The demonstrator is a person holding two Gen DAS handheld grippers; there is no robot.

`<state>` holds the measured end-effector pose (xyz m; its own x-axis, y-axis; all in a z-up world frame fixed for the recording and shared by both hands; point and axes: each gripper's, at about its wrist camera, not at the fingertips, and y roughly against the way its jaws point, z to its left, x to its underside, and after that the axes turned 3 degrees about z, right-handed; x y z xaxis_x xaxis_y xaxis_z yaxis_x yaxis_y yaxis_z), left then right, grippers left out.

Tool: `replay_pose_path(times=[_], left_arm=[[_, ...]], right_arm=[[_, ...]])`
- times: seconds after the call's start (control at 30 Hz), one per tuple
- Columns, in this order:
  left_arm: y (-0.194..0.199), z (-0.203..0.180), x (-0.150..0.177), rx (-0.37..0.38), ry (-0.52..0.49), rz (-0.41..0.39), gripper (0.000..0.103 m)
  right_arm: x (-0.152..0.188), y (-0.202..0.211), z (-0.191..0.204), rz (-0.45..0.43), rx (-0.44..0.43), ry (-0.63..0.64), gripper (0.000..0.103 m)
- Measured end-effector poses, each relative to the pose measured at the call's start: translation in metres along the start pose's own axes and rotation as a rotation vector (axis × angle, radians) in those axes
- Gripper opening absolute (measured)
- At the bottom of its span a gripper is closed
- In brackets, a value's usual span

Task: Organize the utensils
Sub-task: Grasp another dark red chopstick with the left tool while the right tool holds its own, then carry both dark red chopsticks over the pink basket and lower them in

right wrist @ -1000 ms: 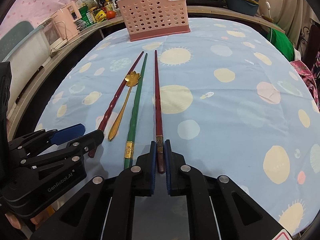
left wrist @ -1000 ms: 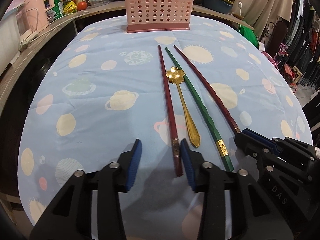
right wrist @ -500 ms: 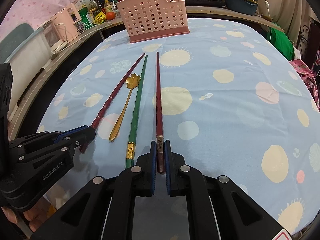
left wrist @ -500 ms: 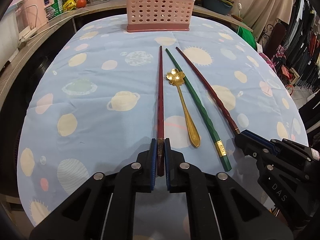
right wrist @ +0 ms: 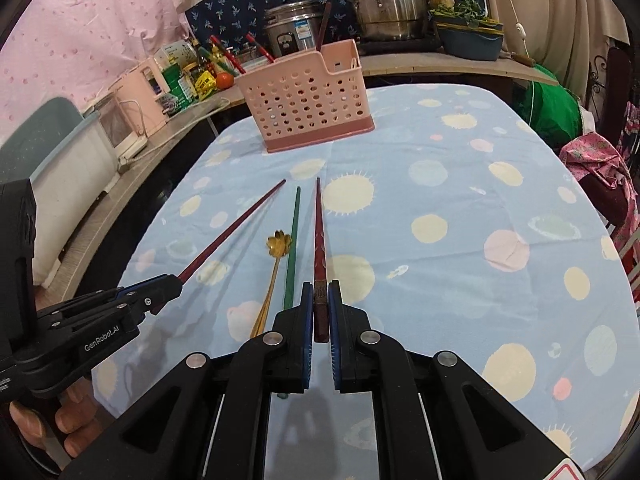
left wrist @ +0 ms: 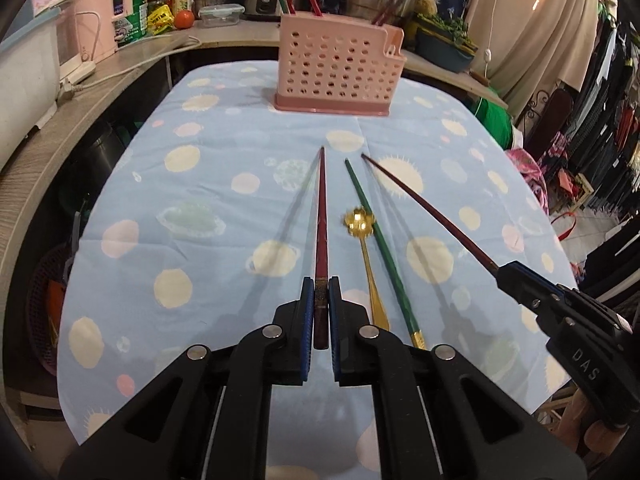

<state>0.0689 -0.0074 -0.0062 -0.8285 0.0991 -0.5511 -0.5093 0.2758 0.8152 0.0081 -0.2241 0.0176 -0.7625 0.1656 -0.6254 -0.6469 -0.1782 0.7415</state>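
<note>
Now both grippers (left wrist: 321,300) (right wrist: 320,300) pinch 1 red chopstick (left wrist: 321,232) (right wrist: 319,240) each

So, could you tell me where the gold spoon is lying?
The gold spoon lies on the tablecloth beside the green chopstick, between the two lifted red chopsticks.

Both grippers sit side by side above the table, the left gripper (left wrist: 321,296) and the right gripper (right wrist: 321,300) each with its blue pads (left wrist: 307,312) pinched tight on a thin stick, and bare fingers (right wrist: 72,424) wrapping the left one's handle.
</note>
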Motion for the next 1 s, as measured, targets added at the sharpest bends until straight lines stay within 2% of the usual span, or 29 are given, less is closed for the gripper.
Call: replay_pose_path(times=[0.5,0.8,1.0], left_arm=[[0.051,0.013,-0.068,0.021,0.058,-0.162,0.007],[0.068,0.02,-0.111,0.013,0.067,-0.241,0.007],[0.075,0.018,-0.138,0.037,0.069,-0.268,0.007]], right_arm=[[-0.077,0.044,-0.015,-0.197,-0.019,-0.041,0.007],[-0.116,0.052,-0.024,-0.262,-0.046,-0.074,0.007],[-0.141,0.054,-0.024,-0.299,-0.069,-0.082,0.007]])
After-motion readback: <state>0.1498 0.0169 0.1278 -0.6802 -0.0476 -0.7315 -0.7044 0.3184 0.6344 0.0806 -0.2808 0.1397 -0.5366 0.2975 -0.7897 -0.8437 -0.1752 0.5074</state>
